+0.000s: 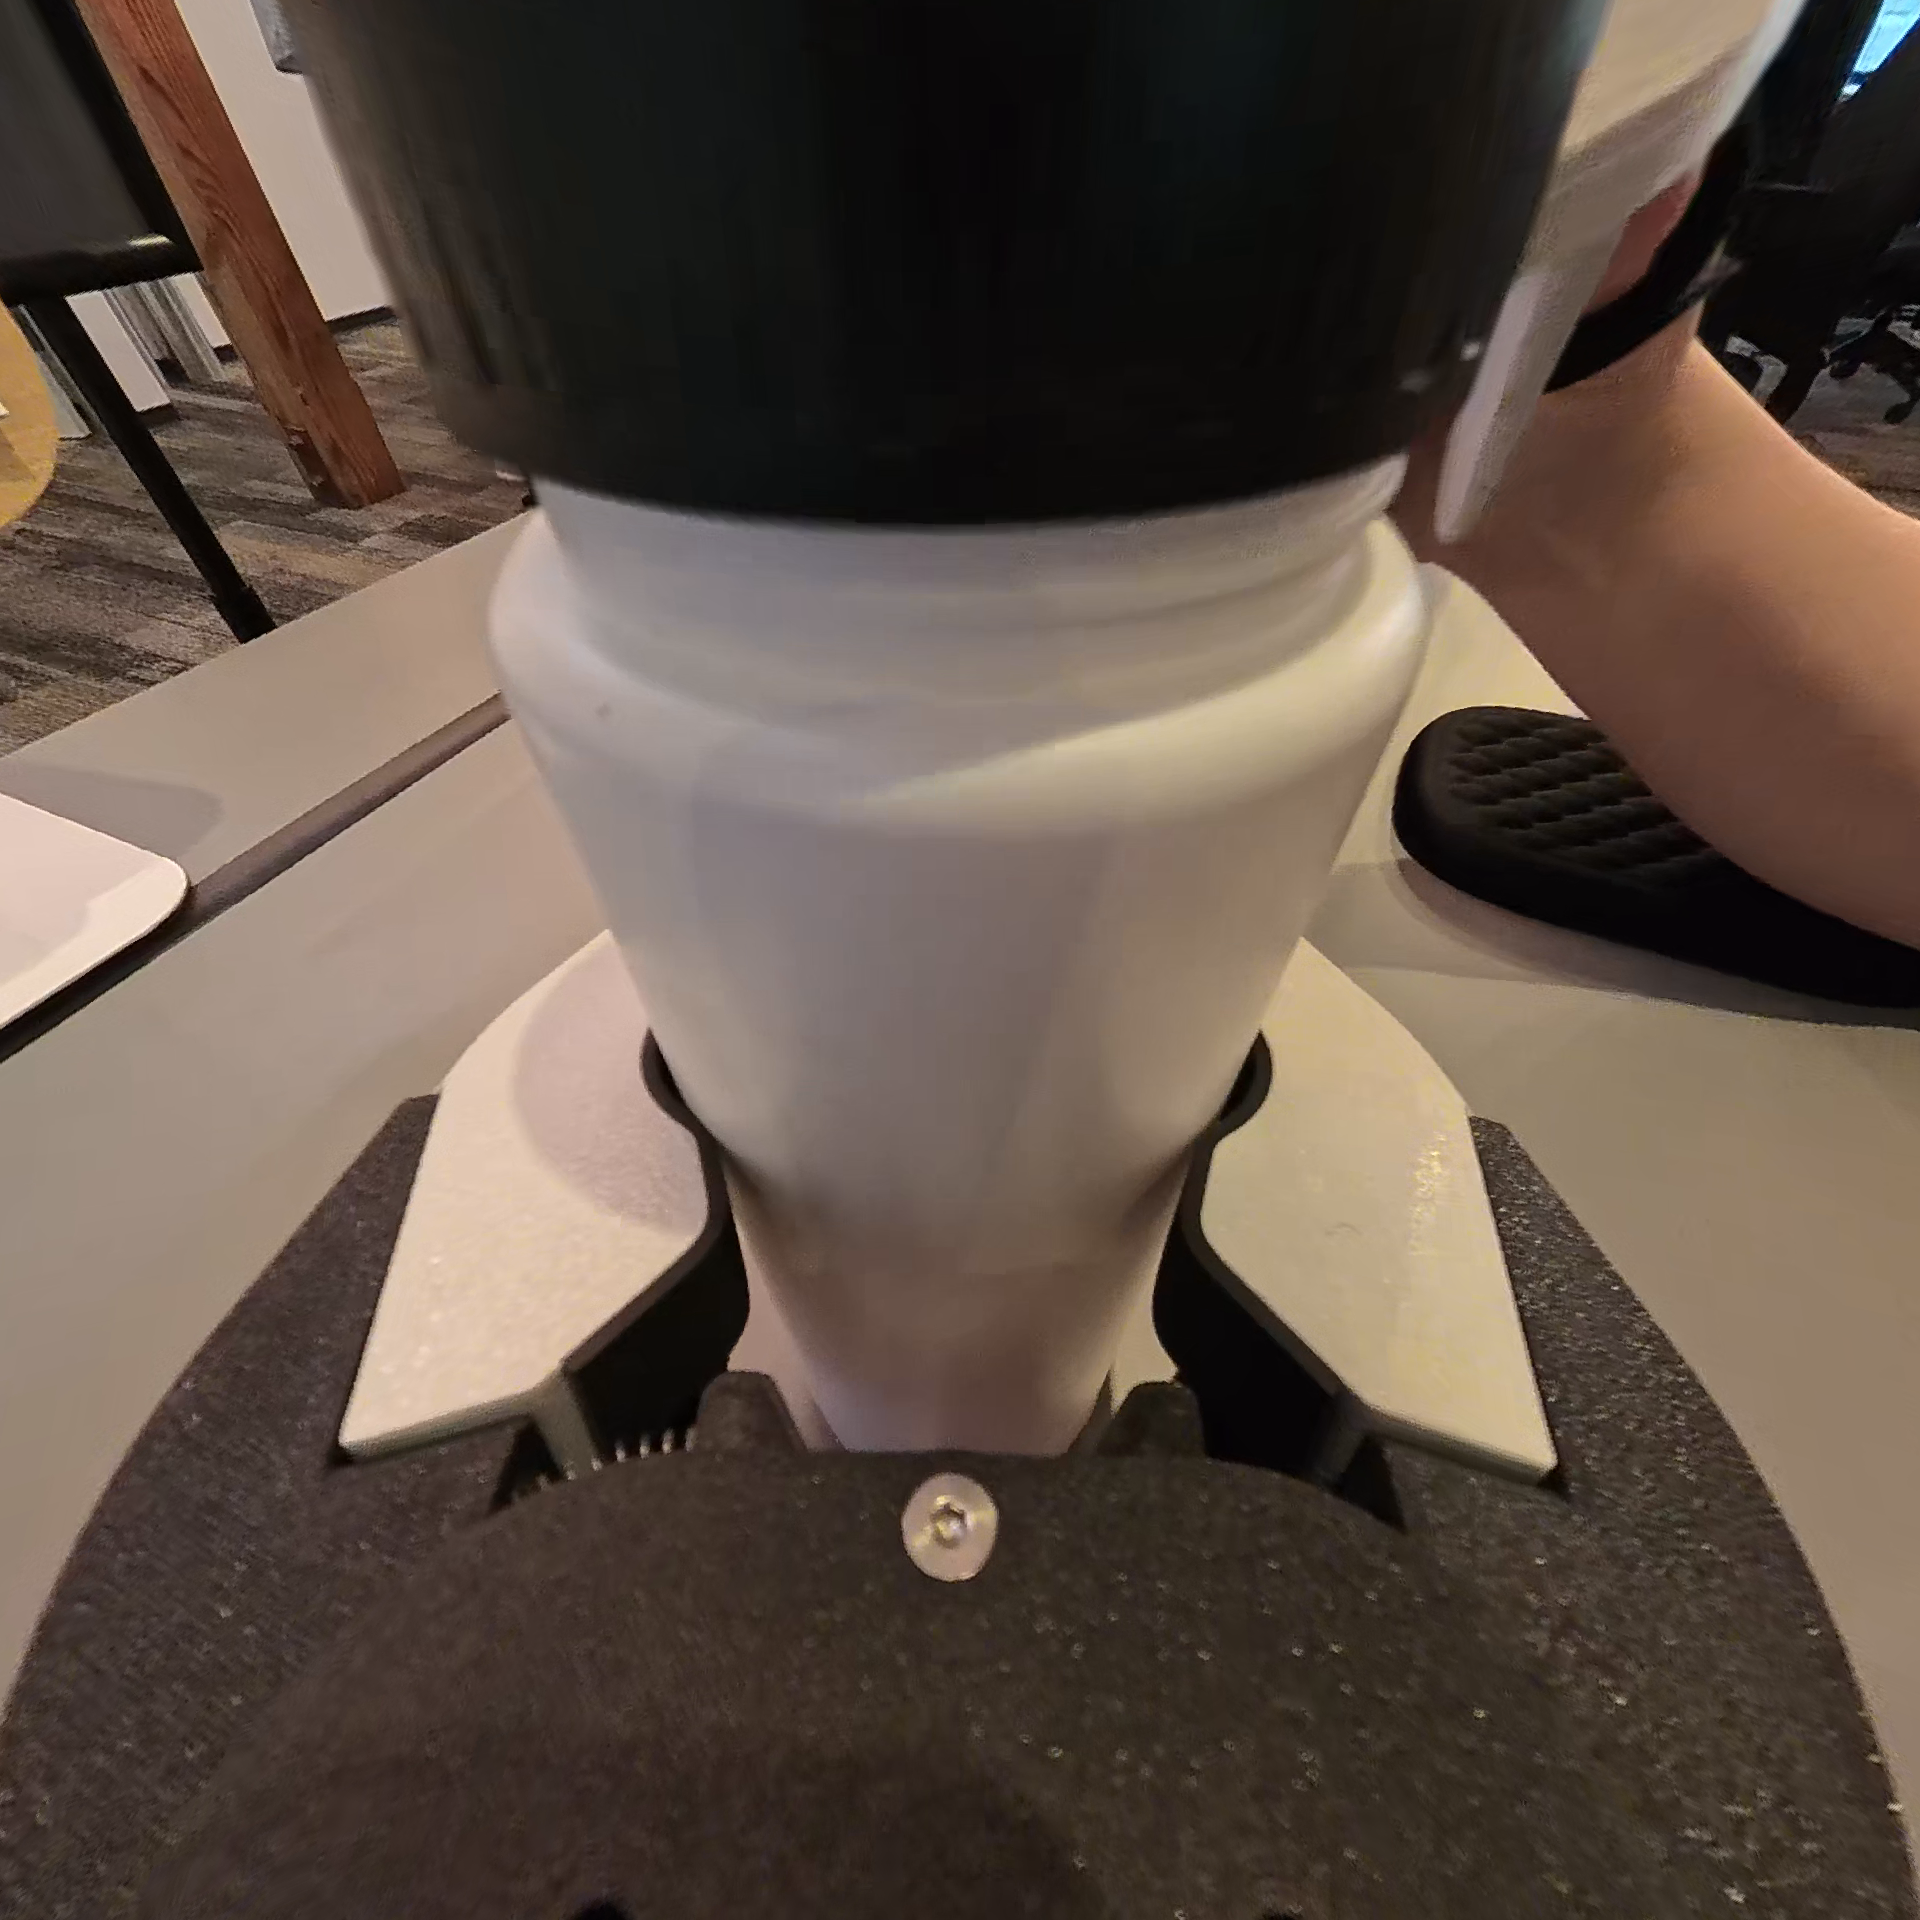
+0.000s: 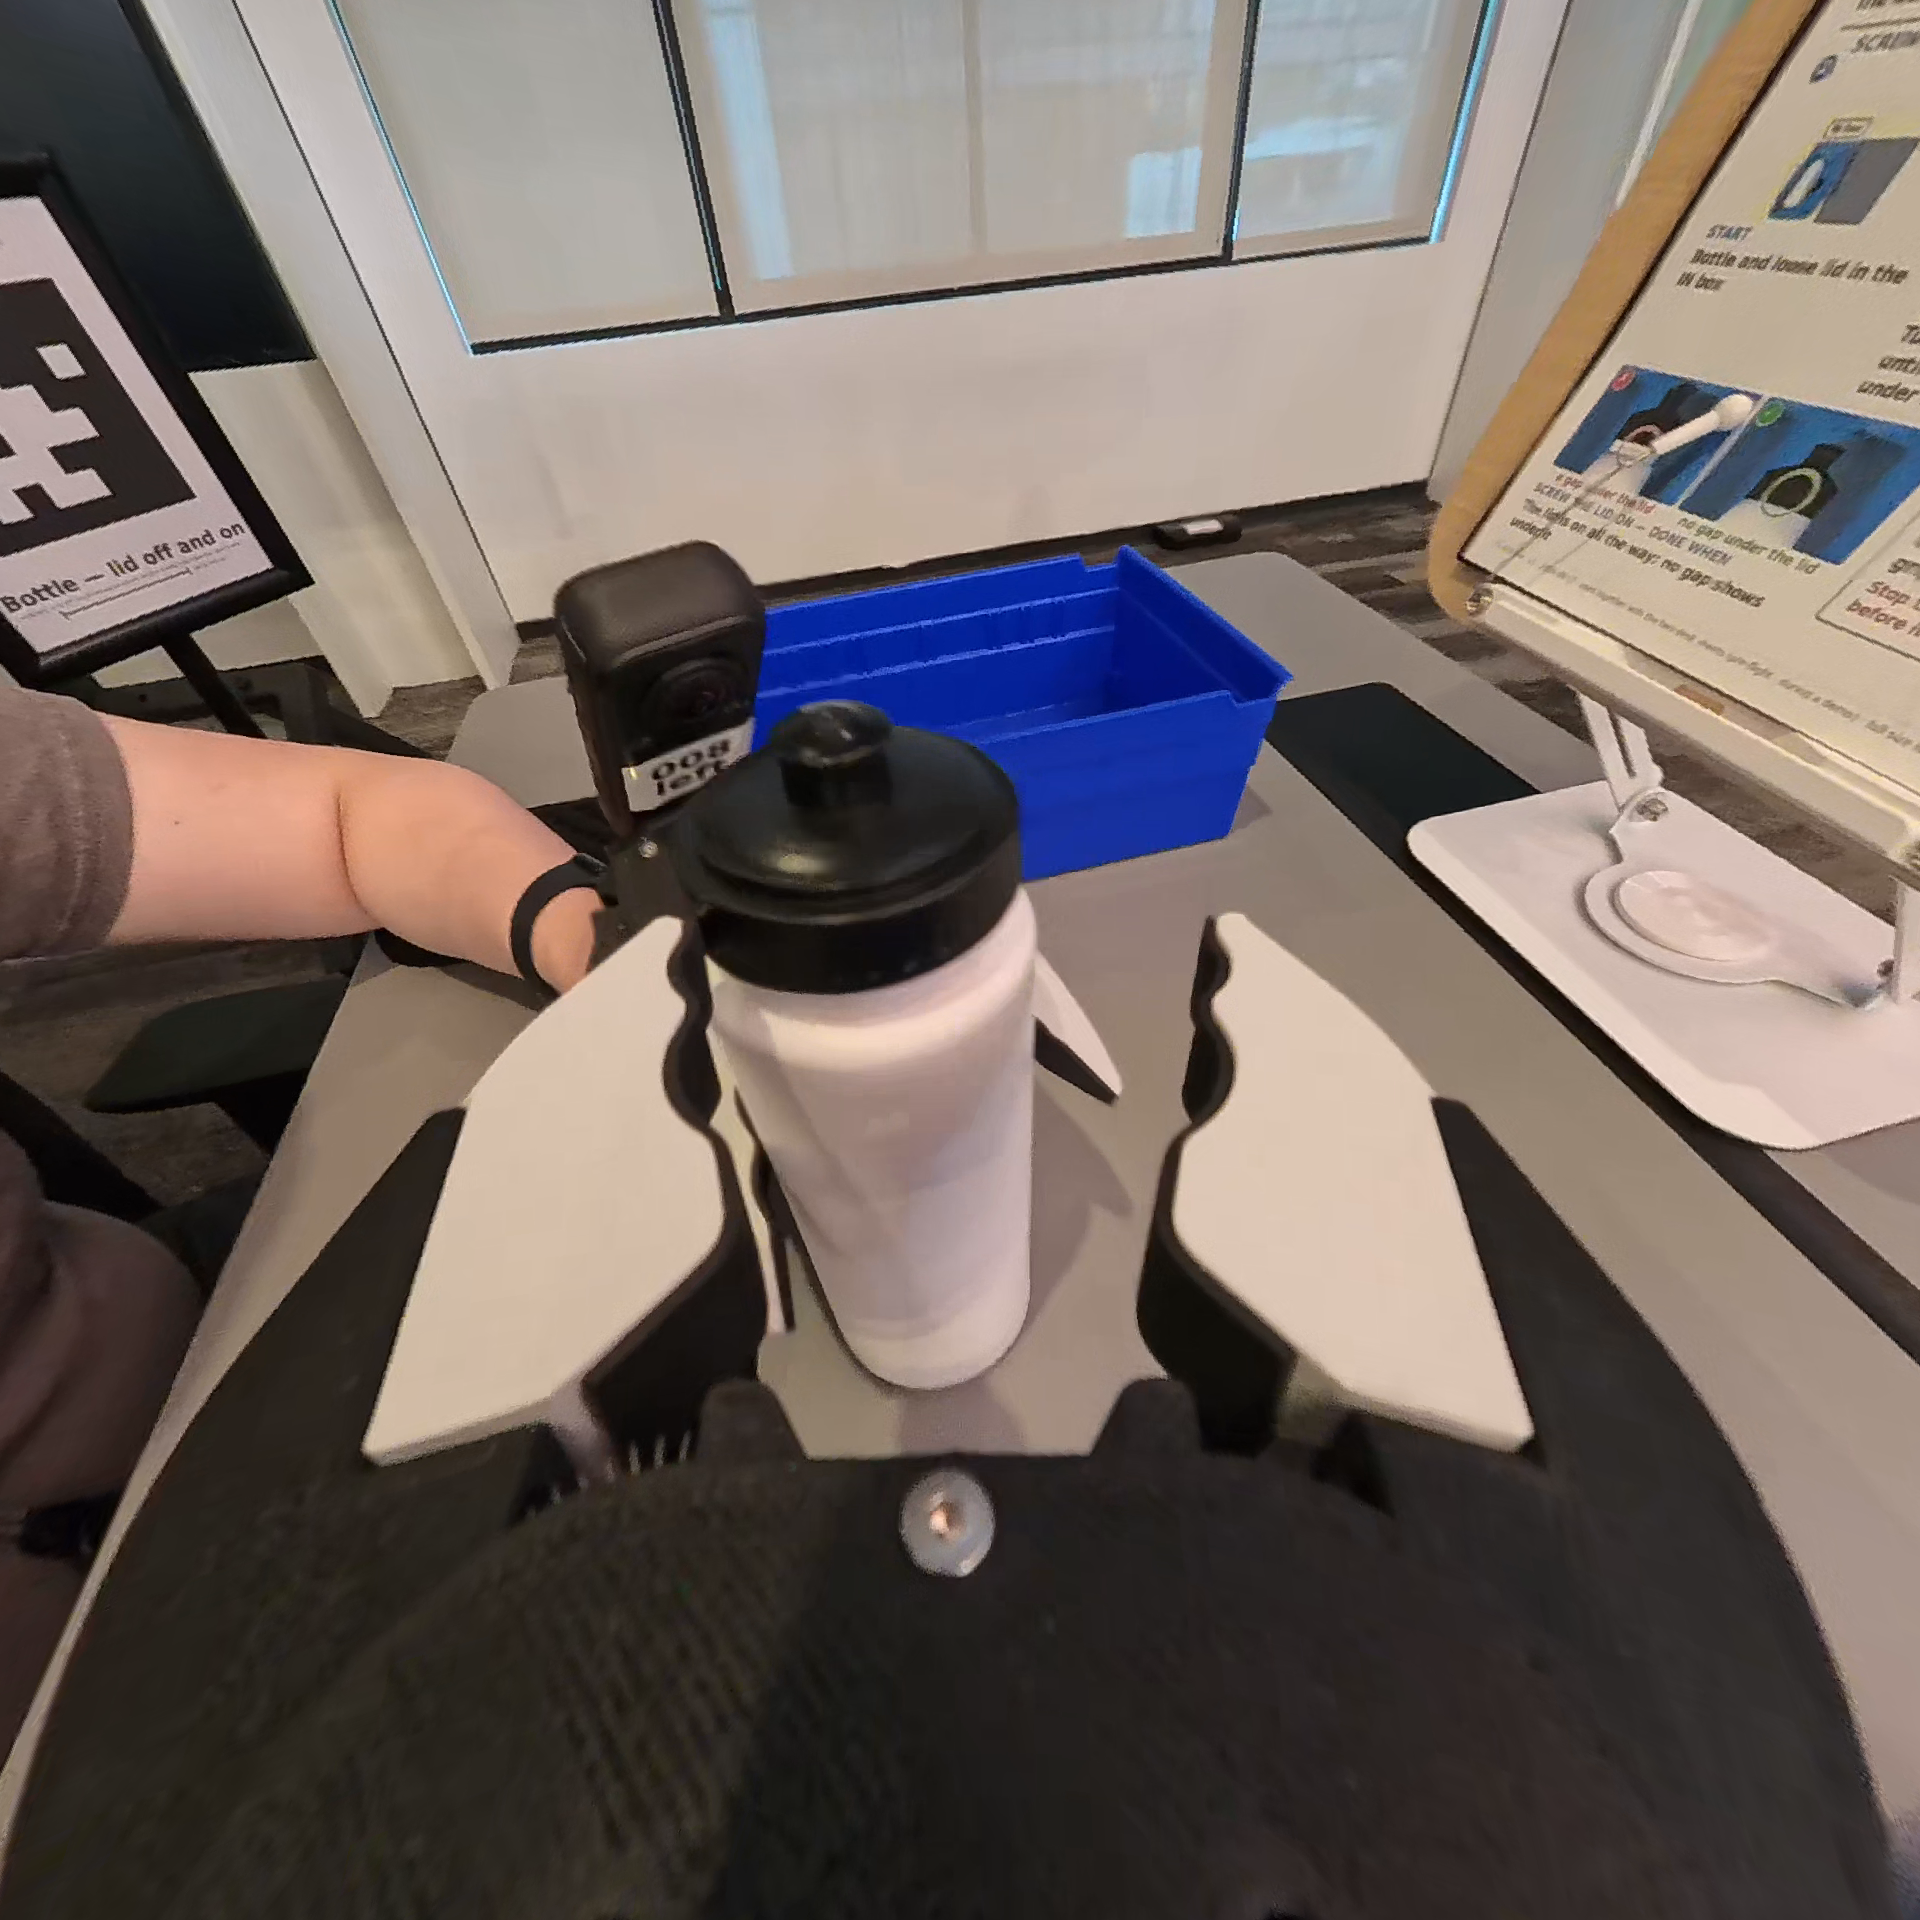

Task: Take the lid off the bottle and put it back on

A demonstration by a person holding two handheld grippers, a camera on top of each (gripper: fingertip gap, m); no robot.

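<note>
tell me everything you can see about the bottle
The bottle is white, plain and looks like matte plastic, with a rounded shoulder narrowing to a threaded neck. A black lid with a spout knob sits on top; a strip of thread shows beneath it in the left wrist view. It stands roughly upright on the grey table, before a blue bin. The left gripper is shut on its body; the right gripper is open around it.

The lid (image 1: 935, 260) is cut off by the left wrist view's top edge, its rim motion-blurred.
</note>
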